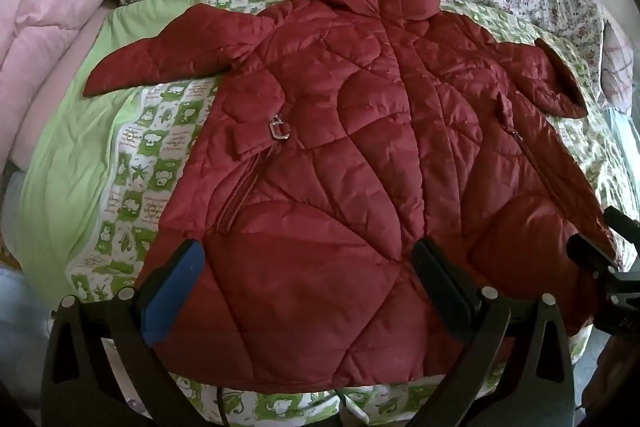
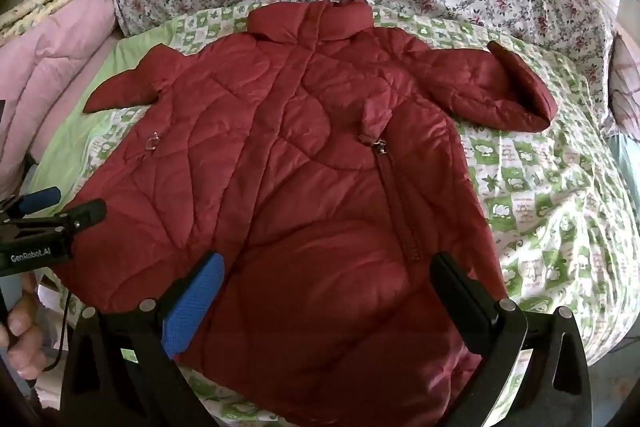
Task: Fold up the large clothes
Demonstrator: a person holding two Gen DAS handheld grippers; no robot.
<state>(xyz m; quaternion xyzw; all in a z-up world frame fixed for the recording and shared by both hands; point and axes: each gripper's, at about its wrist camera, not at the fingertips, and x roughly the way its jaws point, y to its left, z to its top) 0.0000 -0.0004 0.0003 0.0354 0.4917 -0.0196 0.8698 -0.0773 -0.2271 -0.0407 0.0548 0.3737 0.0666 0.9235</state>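
A red quilted jacket (image 1: 340,147) lies spread front-up on a green patterned blanket (image 1: 132,163) on the bed, collar at the far end, hem nearest, both sleeves out to the sides. Folding does not look begun: this reads as the opening step, lining up for a first grasp. The left hand-held gripper (image 1: 308,267) hangs above the hem with its jaws wide apart and nothing between them; the jacket's body stretches away ahead of it, its left sleeve (image 1: 168,63) far ahead and off to its left. The right hand-held gripper (image 2: 328,279) is likewise wide apart and empty, over the hem near the pocket zip (image 2: 400,195), with the other sleeve (image 2: 504,87) ahead and to its right. The next move likely calls for each to descend, pinch a sleeve or side edge, and bring it across the middle; the puffy fabric may spring back.
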